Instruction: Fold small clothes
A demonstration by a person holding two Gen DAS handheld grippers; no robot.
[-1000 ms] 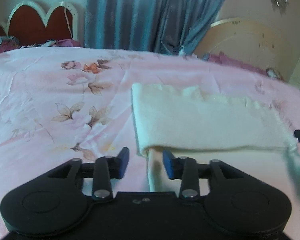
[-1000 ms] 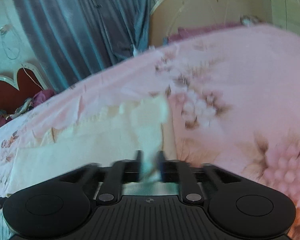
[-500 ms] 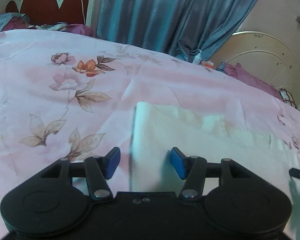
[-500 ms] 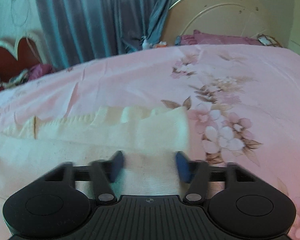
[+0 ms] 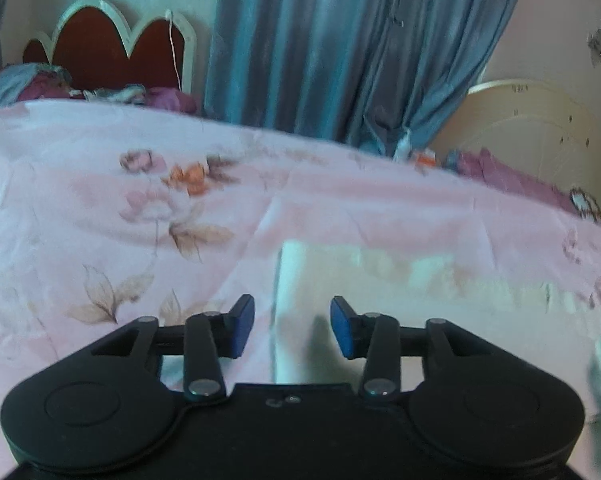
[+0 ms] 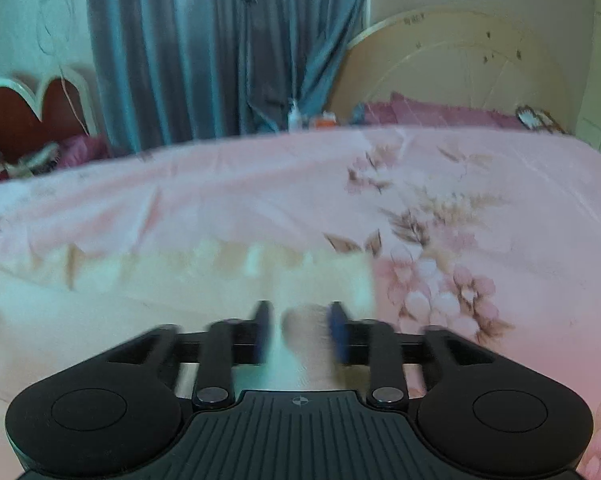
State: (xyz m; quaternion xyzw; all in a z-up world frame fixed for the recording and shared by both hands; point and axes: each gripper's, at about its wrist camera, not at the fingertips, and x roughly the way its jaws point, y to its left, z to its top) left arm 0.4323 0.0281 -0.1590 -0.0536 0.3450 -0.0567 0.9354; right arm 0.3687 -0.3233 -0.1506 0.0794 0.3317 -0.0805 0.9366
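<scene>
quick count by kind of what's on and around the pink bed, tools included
cream cloth: 1
tool: 2, left tool closing, right tool opening, both over the cloth
pink floral bedsheet: 1
headboard: 2, red headboard, cream headboard
blue curtain: 1
total: 7

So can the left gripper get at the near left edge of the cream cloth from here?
Probably yes. The left gripper sits over the cream cloth edge on the pink bedsheet, jaws closing with nothing pressed, and nothing blocks it.

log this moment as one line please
step: cloth fold laid | cream cloth: flat on bedspread | left gripper: closing, nothing gripped | right gripper: opening, nothing gripped
</scene>
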